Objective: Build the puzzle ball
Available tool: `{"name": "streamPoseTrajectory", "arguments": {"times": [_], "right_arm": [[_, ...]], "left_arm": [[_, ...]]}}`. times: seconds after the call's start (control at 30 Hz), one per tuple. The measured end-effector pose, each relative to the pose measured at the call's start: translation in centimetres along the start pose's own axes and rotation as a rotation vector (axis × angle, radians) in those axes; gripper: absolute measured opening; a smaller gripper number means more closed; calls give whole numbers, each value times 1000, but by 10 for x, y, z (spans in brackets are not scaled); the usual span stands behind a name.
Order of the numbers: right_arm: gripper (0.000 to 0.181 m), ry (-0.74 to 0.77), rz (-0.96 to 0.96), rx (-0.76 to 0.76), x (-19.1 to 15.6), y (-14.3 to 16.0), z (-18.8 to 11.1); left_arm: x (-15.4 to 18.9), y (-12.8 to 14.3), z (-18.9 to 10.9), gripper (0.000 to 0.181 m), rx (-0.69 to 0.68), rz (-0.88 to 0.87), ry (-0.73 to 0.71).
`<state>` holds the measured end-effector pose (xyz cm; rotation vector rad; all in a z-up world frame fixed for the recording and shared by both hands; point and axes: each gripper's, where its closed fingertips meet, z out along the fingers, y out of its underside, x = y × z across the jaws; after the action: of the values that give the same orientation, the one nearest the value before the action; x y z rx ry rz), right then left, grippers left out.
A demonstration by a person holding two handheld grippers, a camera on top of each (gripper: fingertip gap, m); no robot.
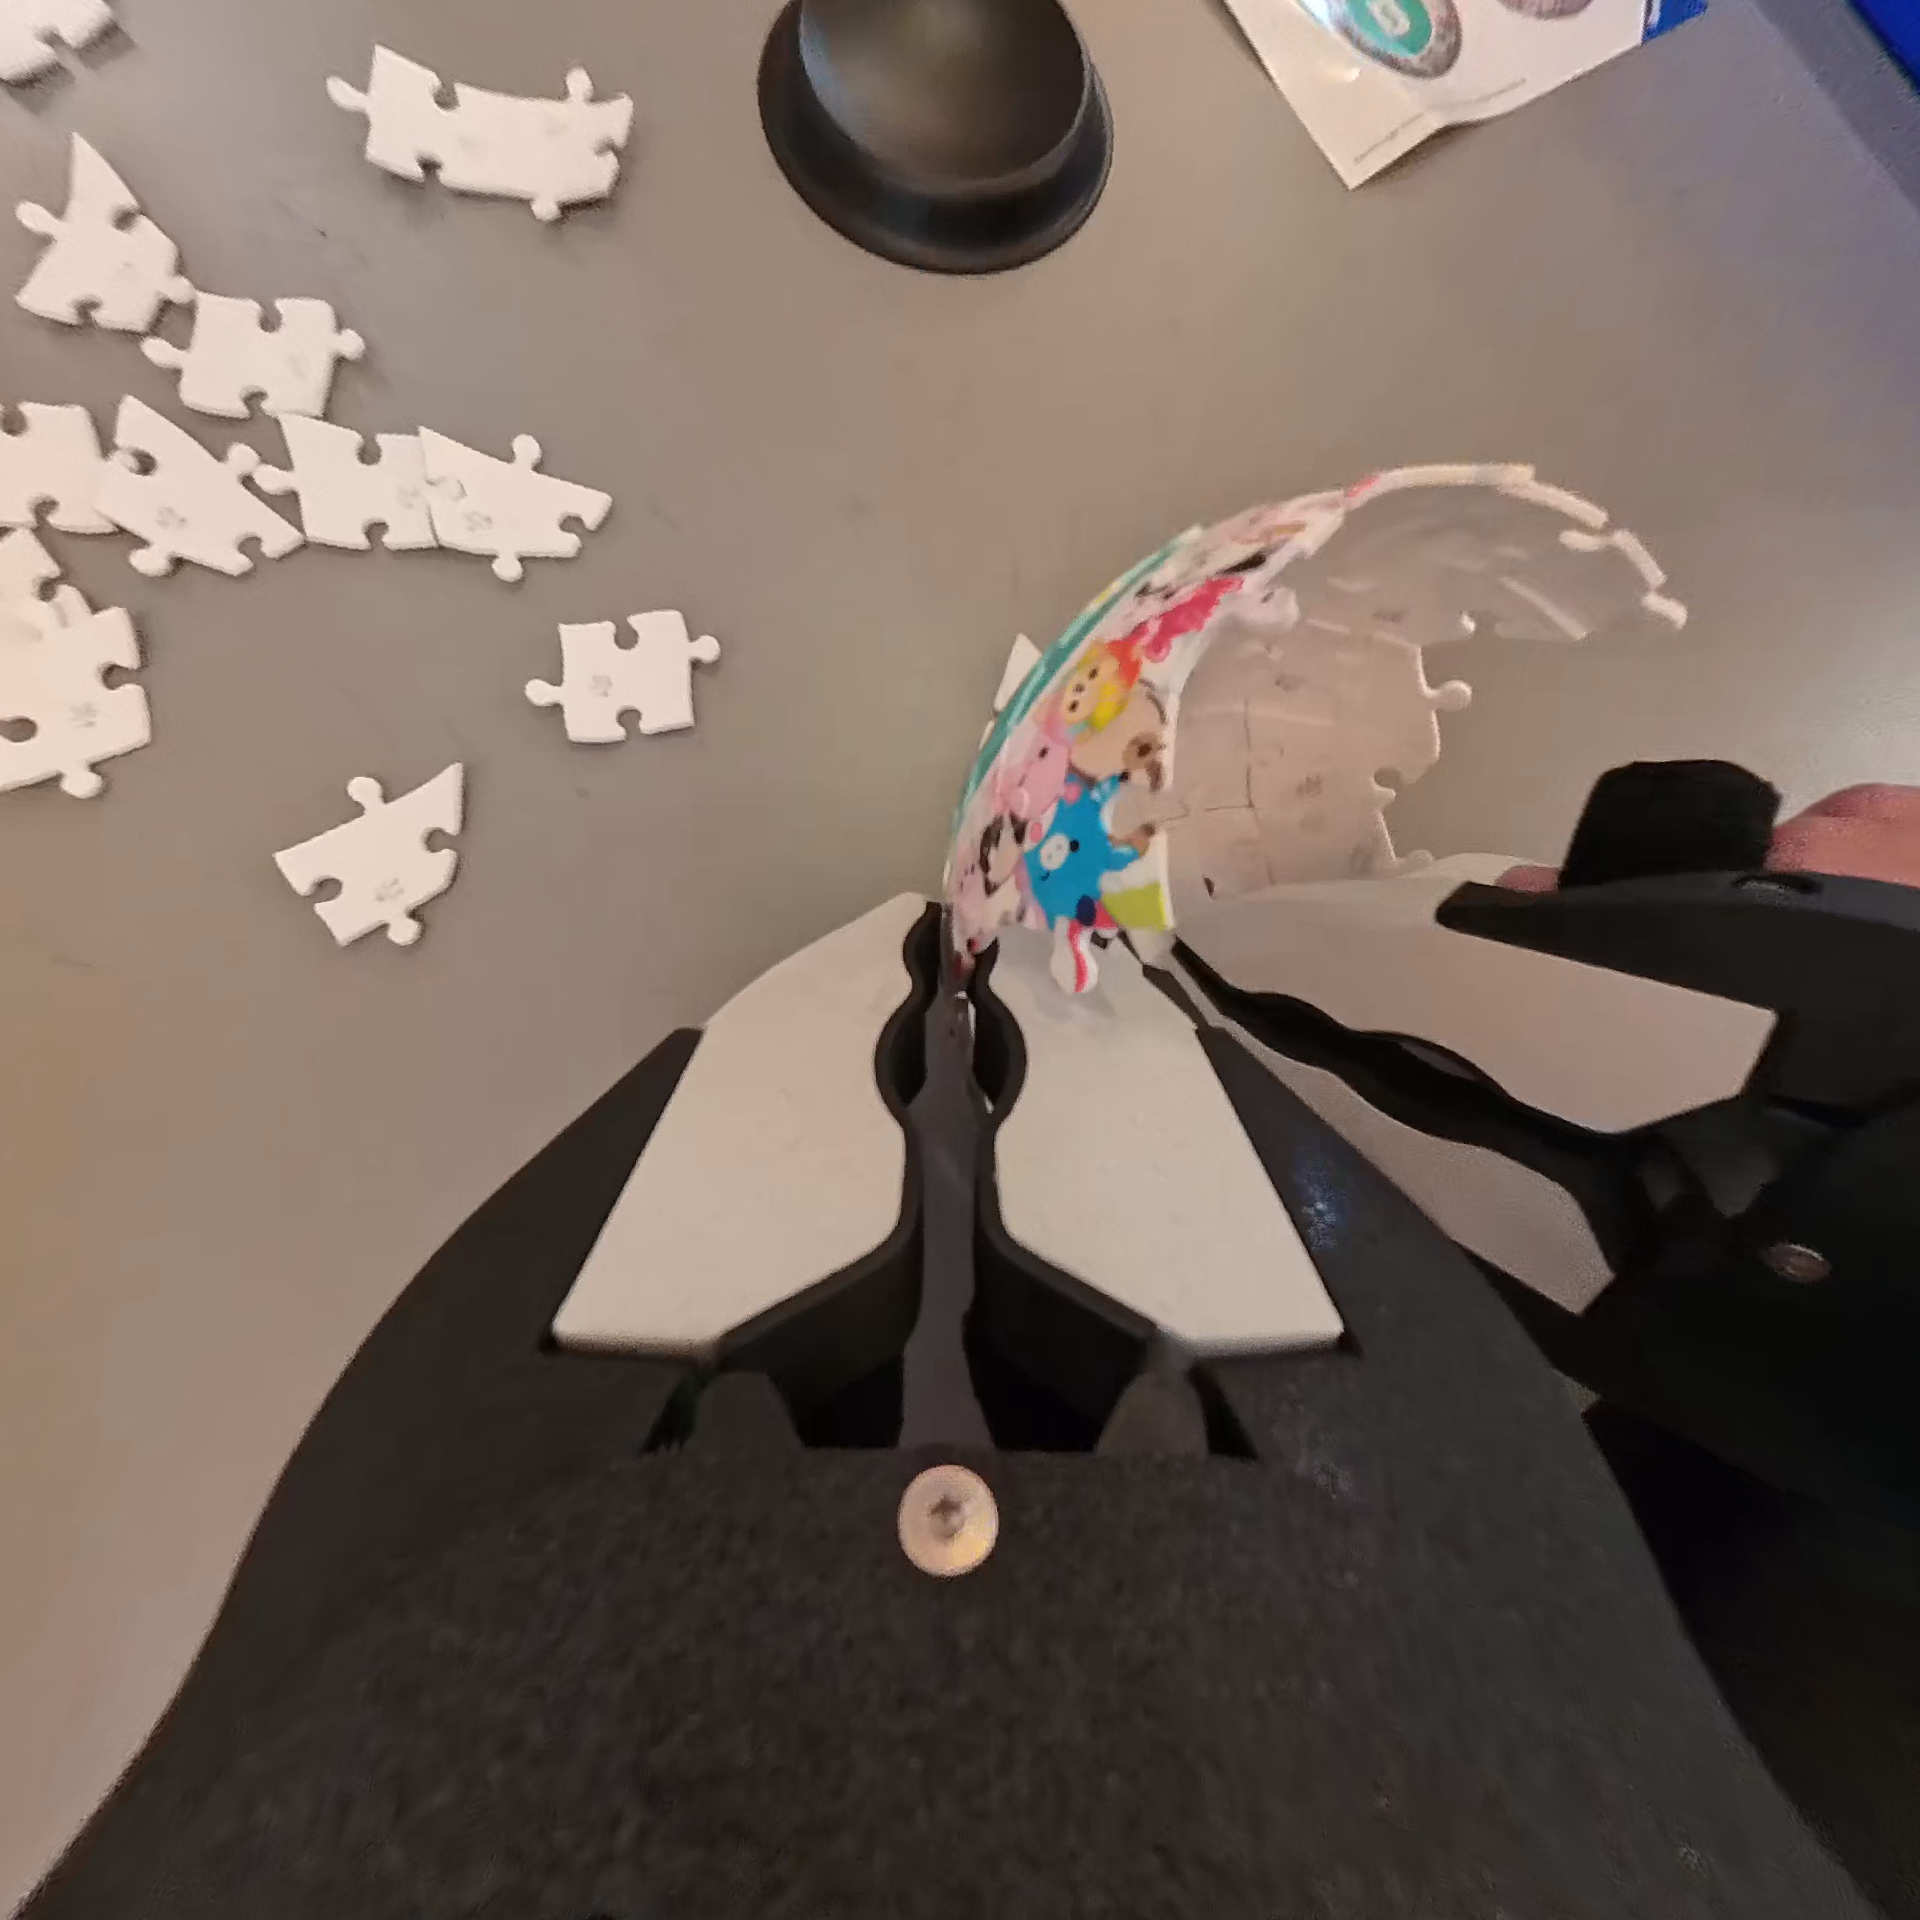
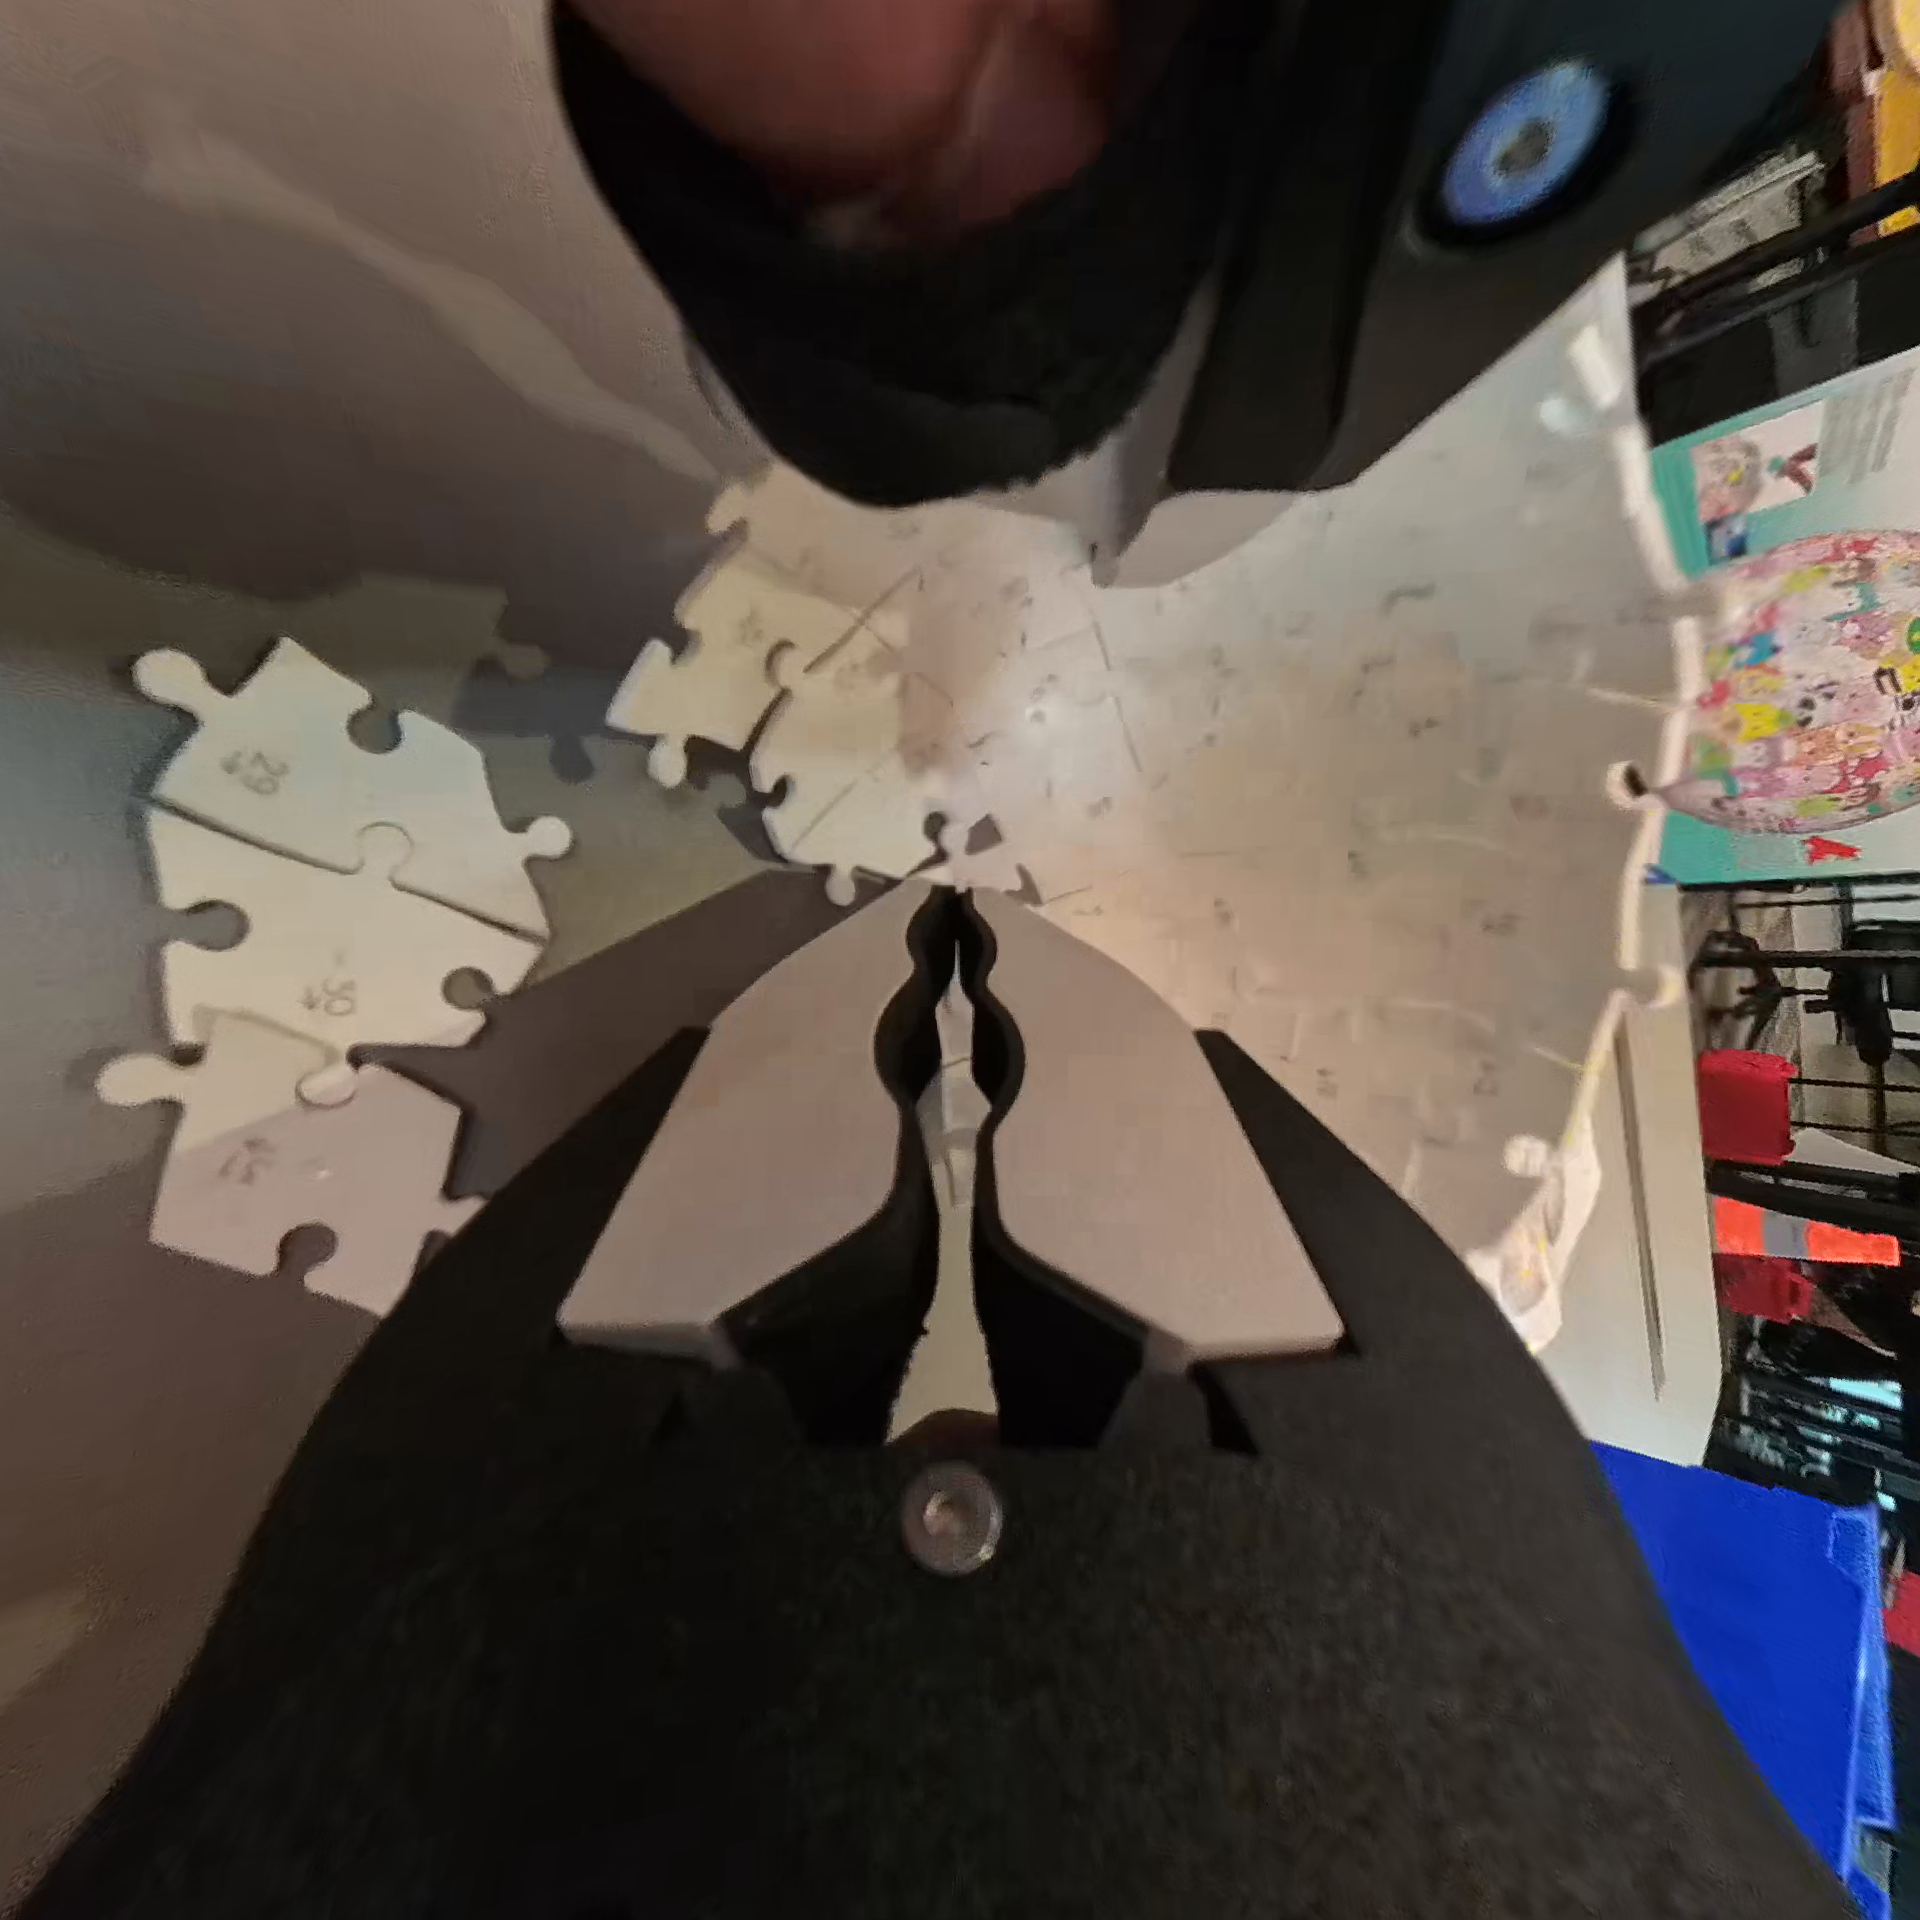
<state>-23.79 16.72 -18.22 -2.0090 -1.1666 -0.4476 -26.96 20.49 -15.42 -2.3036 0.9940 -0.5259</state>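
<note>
The partly built puzzle ball (image 1: 1081,748) is a curved shell, colourful cartoon print outside and white inside, held tilted above the grey table (image 1: 831,468). My left gripper (image 1: 951,935) is shut on the shell's lower left edge. My right gripper (image 1: 1169,940) comes in from the right and is shut on the shell's lower edge close by. In the right wrist view my right gripper (image 2: 951,909) pinches the rim of the white inside of the shell (image 2: 1247,779). The left gripper (image 2: 1101,561) and the hand holding it fill the top.
Several loose white puzzle pieces (image 1: 623,675) lie face down on the left of the table, some joined (image 2: 312,935). A round black stand (image 1: 935,135) sits at the far edge, a leaflet (image 1: 1455,73) beside it. The puzzle box (image 2: 1808,675) and a blue bin (image 2: 1745,1662) stand at the right. Spacing between my two grippers at the tips: around 6 cm.
</note>
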Motion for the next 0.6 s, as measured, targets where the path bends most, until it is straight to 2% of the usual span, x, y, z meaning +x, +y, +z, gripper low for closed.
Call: {"name": "streamPoseTrajectory", "arguments": {"times": [0.13,0.27,0.47,0.6], "right_arm": [[0,-24,-22,-13,1,2,-4],[0,-60,-52,-68,-2,16,-1],[0,-79,-96,-88,2,19,-1],[0,-106,-201,-98,6,16,-22]], "left_arm": [[3,-2,6,2,-69,-16,50],[8,-5,11,2,-143,-28,95],[12,-8,14,3,-186,3,112],[14,-9,15,3,-199,33,126]]}}
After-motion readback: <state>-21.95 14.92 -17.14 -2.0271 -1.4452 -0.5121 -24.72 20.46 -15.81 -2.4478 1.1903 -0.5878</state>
